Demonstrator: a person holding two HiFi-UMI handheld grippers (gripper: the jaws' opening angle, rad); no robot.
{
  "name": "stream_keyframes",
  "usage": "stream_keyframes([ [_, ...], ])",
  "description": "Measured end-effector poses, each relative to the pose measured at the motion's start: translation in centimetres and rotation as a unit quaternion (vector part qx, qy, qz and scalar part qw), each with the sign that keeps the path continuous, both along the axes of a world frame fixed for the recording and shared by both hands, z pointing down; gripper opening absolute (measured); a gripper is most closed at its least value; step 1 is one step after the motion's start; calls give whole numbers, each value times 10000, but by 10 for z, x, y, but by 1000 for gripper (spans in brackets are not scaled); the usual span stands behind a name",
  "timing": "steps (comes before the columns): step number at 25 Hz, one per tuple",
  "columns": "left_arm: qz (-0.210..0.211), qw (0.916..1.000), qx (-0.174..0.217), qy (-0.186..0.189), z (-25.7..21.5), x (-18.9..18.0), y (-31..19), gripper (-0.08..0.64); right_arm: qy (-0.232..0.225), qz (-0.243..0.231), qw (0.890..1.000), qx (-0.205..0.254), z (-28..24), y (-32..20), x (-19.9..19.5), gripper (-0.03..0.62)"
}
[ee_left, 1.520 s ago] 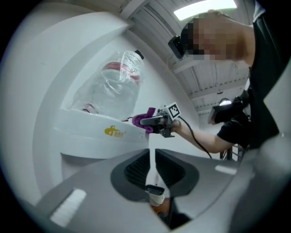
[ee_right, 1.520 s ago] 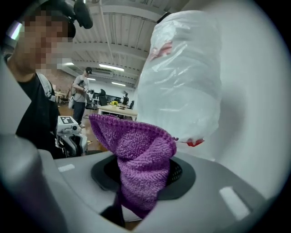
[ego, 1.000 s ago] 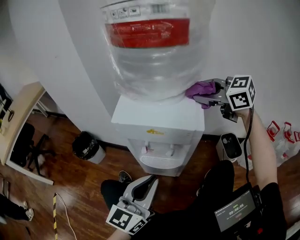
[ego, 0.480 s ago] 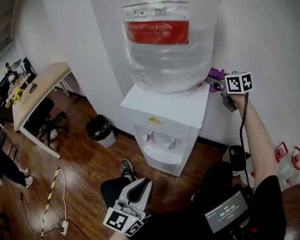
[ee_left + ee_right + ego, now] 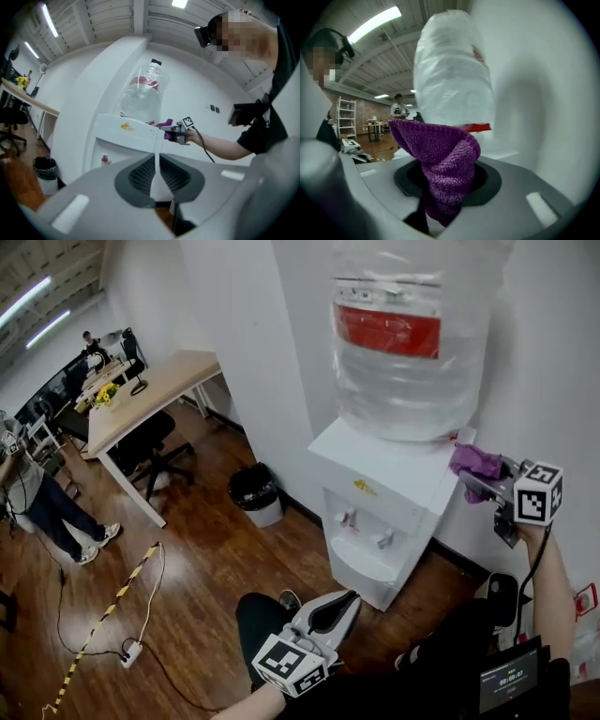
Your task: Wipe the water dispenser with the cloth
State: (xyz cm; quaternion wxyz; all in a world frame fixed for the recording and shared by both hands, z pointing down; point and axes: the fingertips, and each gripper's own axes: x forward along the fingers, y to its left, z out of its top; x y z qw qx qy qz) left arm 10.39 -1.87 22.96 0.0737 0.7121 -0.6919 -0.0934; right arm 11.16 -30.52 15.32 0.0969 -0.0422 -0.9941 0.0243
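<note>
The white water dispenser [image 5: 370, 512] stands against the wall with a clear bottle [image 5: 411, 352] bearing a red label on top. My right gripper [image 5: 480, 476] is shut on a purple cloth [image 5: 474, 461], held at the right edge of the dispenser's top, just below the bottle. In the right gripper view the purple cloth [image 5: 440, 164] bulges out from between the jaws, the bottle [image 5: 452, 79] close behind it. My left gripper [image 5: 339, 604] hangs low in front of me, shut with nothing in it. The left gripper view looks past the closed jaws at the dispenser [image 5: 124, 140].
A black waste bin [image 5: 254, 491] stands left of the dispenser on the wooden floor. A desk [image 5: 141, 395] with a chair sits further left. A person [image 5: 42, 507] stands at the left edge. A striped cable [image 5: 108, 606] runs across the floor.
The head view has swung left, so the dispenser now sits to the right. My right gripper with the cloth has moved from beside the bottle down to the top's right edge.
</note>
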Motion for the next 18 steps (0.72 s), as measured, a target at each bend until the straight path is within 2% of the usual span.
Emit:
stream_keyframes([
  [4,34,10000,64,36,-2,-9,-5,48,-545,-732,9958,-38,-4,100,21,155],
  [6,59,10000,29,51,1,-14,-2,48,-671,-964,9930,-85,1,130,26,155],
  [8,117,9999,-47,79,10,-16,-2,48,-637,-1033,9926,59,7,142,28,155],
  [10,211,9997,-65,138,11,-15,-9,48,-617,-1027,9926,206,8,135,27,155],
  [12,280,9995,-72,143,13,-13,-17,48,-800,-1017,9916,25,-1,117,29,155],
  [15,256,9995,-94,140,16,-13,-19,48,-1032,-514,9933,-71,-14,68,32,155],
  [18,99,9998,-135,80,17,-18,-16,48,-838,-101,9964,63,-10,5,11,155],
])
